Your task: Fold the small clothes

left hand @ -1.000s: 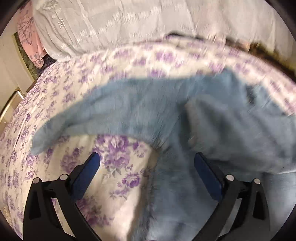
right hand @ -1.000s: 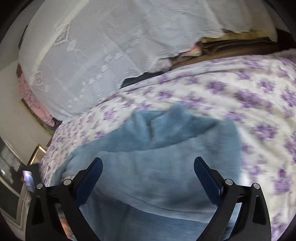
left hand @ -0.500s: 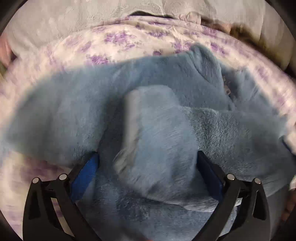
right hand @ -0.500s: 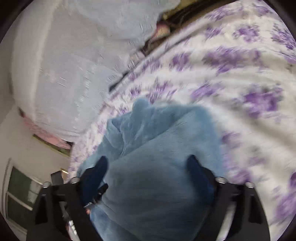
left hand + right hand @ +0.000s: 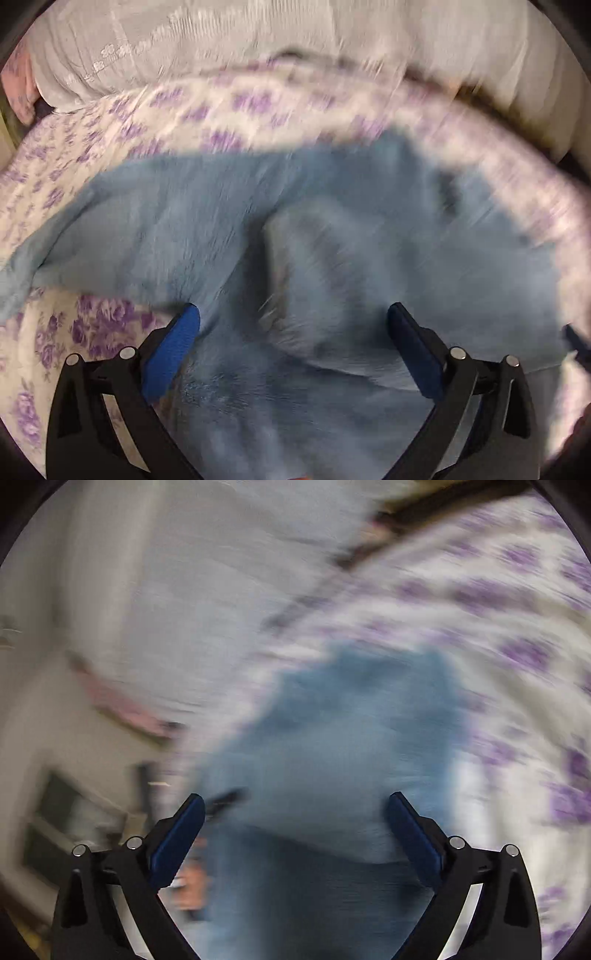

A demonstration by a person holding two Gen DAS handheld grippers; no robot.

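A fluffy blue garment (image 5: 207, 221) lies on a white bedspread with purple flowers (image 5: 92, 332). One sleeve stretches out to the left and a folded flap (image 5: 314, 266) lies over its middle. My left gripper (image 5: 293, 325) is open and empty, just above the garment's near part. In the right wrist view the same blue garment (image 5: 332, 746) fills the middle, blurred by motion. My right gripper (image 5: 295, 812) is open and empty over it.
A pale lace cover (image 5: 258, 37) is draped over a pile at the back of the bed. A pink flowered cloth (image 5: 18, 85) hangs at the far left. The bed's left edge and room furniture (image 5: 74, 812) show blurred in the right wrist view.
Both grippers have stayed open and moved fast over the garment. The left view has pulled back, so the left sleeve and bedspread show again. The right view has swung left.
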